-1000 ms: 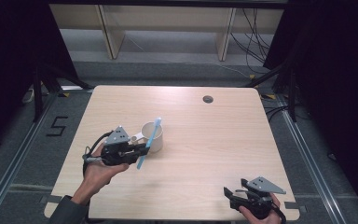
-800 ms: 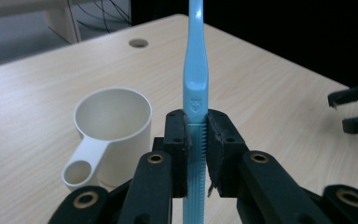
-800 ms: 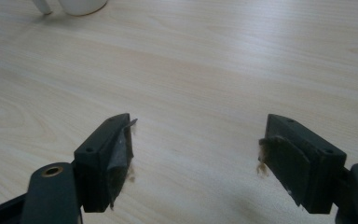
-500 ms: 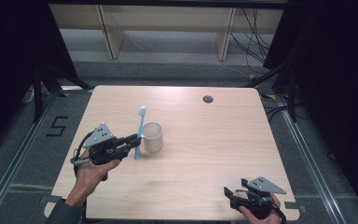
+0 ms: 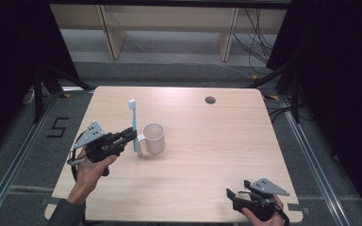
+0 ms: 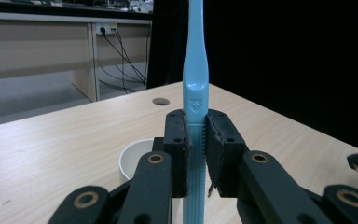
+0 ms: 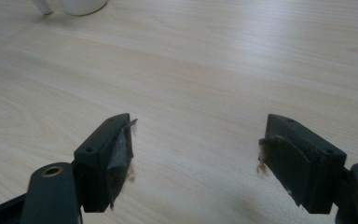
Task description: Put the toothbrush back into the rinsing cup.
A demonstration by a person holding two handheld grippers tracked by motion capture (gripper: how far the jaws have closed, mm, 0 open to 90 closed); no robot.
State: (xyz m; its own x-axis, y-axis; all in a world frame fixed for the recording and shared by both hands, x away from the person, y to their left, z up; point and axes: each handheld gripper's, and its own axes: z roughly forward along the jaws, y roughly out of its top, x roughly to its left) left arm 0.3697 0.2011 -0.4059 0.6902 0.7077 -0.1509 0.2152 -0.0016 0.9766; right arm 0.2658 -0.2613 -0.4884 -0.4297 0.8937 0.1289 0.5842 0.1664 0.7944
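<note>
Here, a light-blue toothbrush (image 5: 133,126) stands upright in the left gripper (image 5: 128,137), just left of a white mug (image 5: 153,138).

The left gripper's fingers (image 6: 220,149) are clamped on the ribbed handle — head end up, and in the left gripper view the shaft runs past the top edge. The mug sits on the pale wood bench (image 5: 202,136), left of centre, its handle toward the toothbrush. The right gripper (image 5: 237,196) rests low at the near right corner, well apart — its fingers (image 7: 107,158) spread wide over bare wood. A round hole (image 5: 210,100) lies near the far edge.
</note>
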